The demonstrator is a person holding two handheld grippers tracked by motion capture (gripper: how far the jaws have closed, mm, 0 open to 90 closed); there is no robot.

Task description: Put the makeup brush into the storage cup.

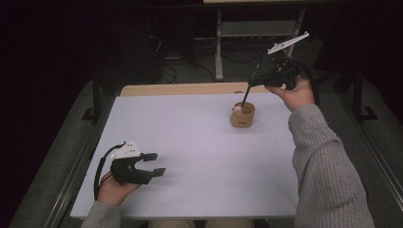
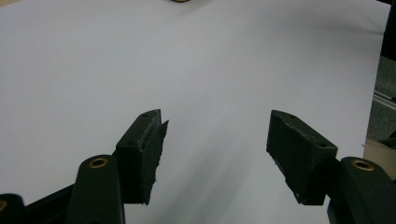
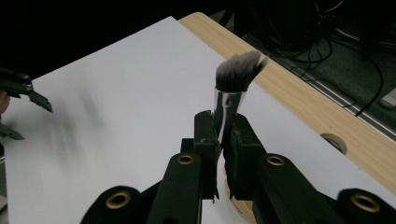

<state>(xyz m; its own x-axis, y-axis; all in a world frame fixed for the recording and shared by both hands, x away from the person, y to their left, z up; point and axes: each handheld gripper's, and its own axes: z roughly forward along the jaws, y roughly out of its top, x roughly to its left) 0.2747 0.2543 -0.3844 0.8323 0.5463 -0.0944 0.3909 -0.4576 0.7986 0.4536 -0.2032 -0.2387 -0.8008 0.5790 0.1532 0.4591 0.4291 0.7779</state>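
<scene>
My right gripper is raised over the far right of the white board, shut on a makeup brush. In the right gripper view the jaws clamp the silver ferrule, and the grey bristles stick out past the tips. The brush's black handle slants down into a small wooden holder, where a small white thing also rests. My left gripper sits near the board's front left corner, held by a hand. Its jaws are open with nothing between them.
The white board lies on a wooden table whose far edge shows, with a round hole in the wood. Beyond it are a metal table leg and cables on the dark floor. The left gripper shows far off.
</scene>
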